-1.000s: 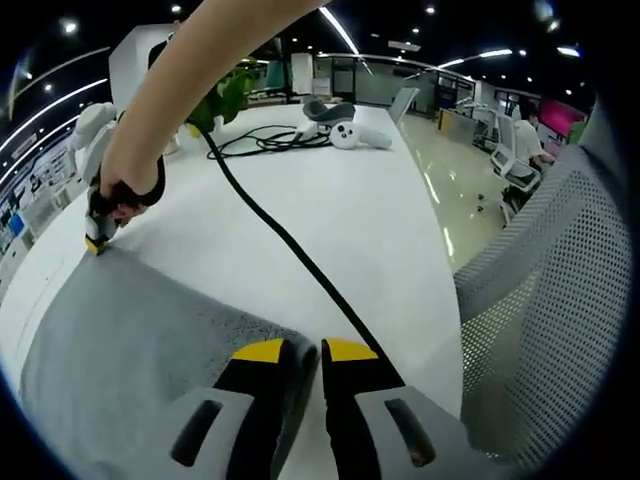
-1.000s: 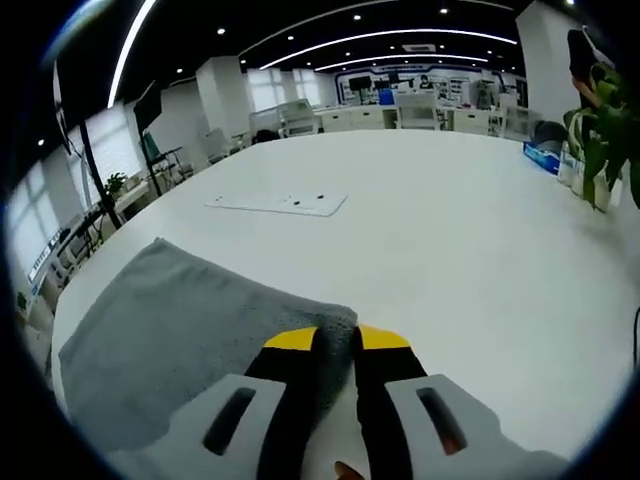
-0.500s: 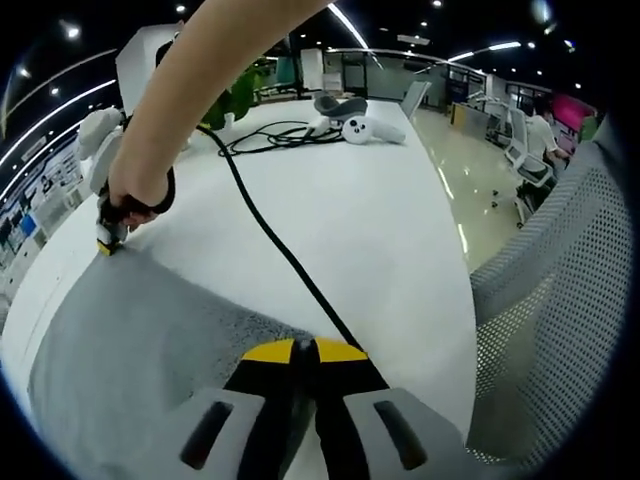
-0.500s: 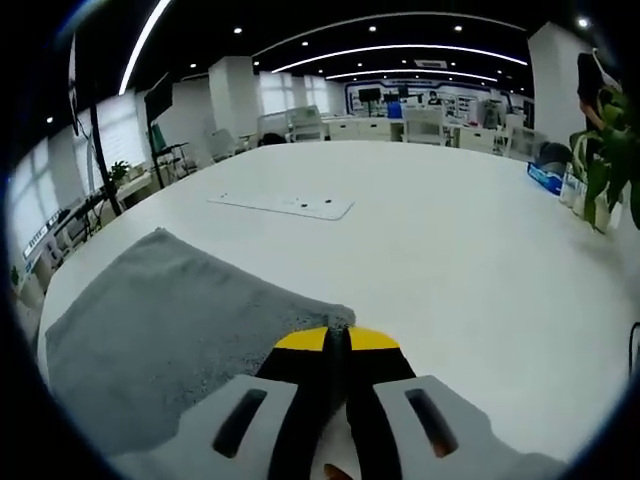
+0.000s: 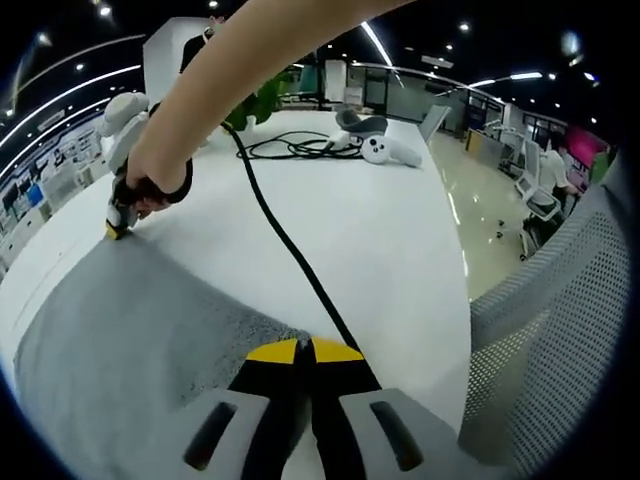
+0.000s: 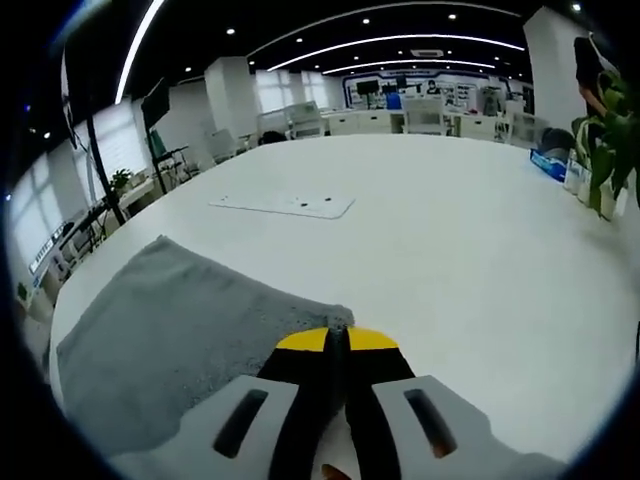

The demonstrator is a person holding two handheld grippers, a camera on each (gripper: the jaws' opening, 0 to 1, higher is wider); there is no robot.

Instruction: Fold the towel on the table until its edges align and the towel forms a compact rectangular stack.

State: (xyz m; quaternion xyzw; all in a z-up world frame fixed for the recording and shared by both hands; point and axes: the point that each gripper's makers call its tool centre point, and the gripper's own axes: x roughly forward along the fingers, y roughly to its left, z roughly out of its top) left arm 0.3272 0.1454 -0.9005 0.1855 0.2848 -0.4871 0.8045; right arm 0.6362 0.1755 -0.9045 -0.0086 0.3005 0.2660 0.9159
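The grey towel (image 5: 140, 350) lies flat on the white table (image 5: 370, 230), close to the table's near edge. In the left gripper view, the left gripper (image 5: 304, 352) has its two yellow-tipped jaws pressed together on one corner of the towel, just beside a black cable (image 5: 285, 240) that runs across the table toward its far side. In the same view a person's hand (image 5: 150, 185) holds the right gripper (image 5: 117, 228) at the neighbouring corner of the towel, with its tip touching the cloth. In the right gripper view, the right gripper (image 6: 335, 342) also has its jaws closed together on the towel (image 6: 180, 340) corner. Further on the table (image 6: 480, 240) lies a flat white panel (image 6: 283, 205), well apart from the towel. A white controller (image 5: 385, 150) and a green plant (image 5: 262, 100) stand near the far edge, and a mesh chair (image 5: 550, 330) stands beside the table.
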